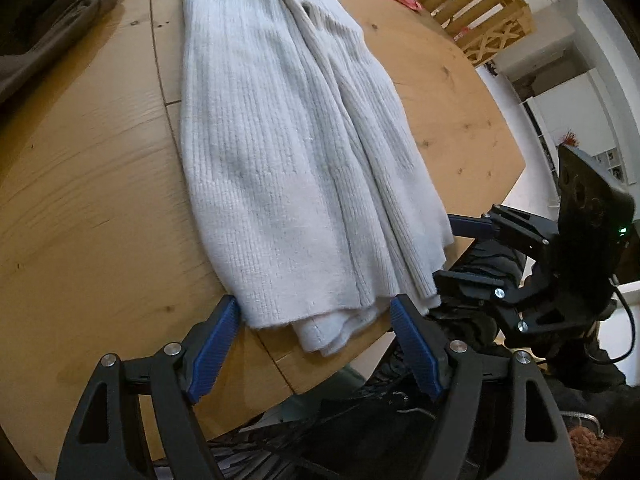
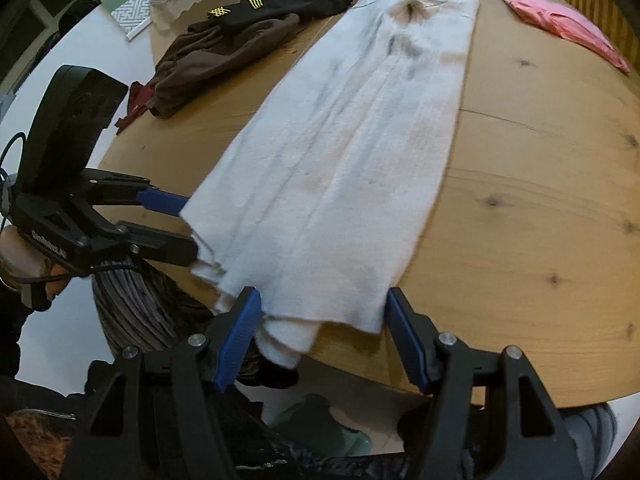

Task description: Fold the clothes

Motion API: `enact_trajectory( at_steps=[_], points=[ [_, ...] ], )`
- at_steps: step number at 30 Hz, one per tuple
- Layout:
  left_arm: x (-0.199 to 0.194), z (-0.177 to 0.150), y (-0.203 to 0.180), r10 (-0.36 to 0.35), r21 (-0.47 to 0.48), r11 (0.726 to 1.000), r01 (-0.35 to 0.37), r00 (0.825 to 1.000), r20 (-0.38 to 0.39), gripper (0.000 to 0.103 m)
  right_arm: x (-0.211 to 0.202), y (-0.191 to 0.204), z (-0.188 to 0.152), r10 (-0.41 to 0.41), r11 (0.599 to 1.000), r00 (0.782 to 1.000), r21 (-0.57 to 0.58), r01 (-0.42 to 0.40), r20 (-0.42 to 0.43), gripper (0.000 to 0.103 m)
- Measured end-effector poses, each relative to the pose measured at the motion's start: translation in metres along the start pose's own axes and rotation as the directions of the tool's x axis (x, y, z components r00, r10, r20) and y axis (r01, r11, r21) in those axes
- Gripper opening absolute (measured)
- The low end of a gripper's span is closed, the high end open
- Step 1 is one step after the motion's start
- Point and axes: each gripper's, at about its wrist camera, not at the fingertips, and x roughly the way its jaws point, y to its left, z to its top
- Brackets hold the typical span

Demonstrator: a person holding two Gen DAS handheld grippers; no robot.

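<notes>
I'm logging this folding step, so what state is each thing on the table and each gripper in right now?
White ribbed garment: laid out lengthwise, folded narrow, near end over the table edge.
Left gripper: open, fingers either side of the near end.
Right gripper: open, straddling the same end.
Brown garment: crumpled, unfolded.
Black garment: crumpled.
Pink cloth: lying flat, far corner.

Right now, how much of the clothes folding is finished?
Partly done: the white ribbed garment already lies in a long, narrow strip on the wooden table. In hand: the left gripper and right gripper sit open around its near end, not pinching yet. Left: folding it shorter, then the brown clothes and pink garment.
</notes>
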Motion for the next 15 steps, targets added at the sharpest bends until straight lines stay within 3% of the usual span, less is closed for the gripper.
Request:
enact_trajectory(
  at_steps=[4, 9, 10, 12, 14, 15],
  points=[
    [0.004, -0.004, -0.005, 0.011, 0.009, 1.0, -0.01, 1.0, -0.028, 0.075, 0.001, 0.002, -0.001, 0.002, 1.0, 1.0, -0.006, -0.002, 0.005, 0.063],
    [0.008, -0.005, -0.015, 0.051, 0.049, 0.998, -0.049, 0.998, -0.035, 0.073, 0.002, 0.013, -0.007, -0.055, 0.995, 0.997, -0.079, 0.058, 0.048, 0.059],
    [0.009, -0.005, -0.017, 0.055, 0.058, 0.997, -0.053, 0.998, -0.035, 0.07, 0.002, 0.015, -0.008, -0.067, 0.993, 0.996, -0.094, 0.072, 0.059, 0.048],
    [0.011, -0.007, -0.023, 0.082, 0.102, 0.992, -0.079, 0.996, -0.029, 0.063, 0.002, 0.016, -0.008, -0.084, 0.989, 0.994, -0.115, 0.091, 0.067, 0.036],
    [0.012, -0.008, -0.026, 0.098, 0.141, 0.986, -0.095, 0.995, -0.02, 0.052, 0.002, 0.017, -0.008, -0.1, 0.985, 0.992, -0.135, 0.109, 0.075, 0.03],
    [0.012, -0.009, -0.026, 0.092, 0.146, 0.985, -0.089, 0.996, -0.015, 0.037, 0.003, 0.017, -0.007, -0.096, 0.985, 0.993, -0.138, 0.106, 0.075, 0.026]
  ],
)
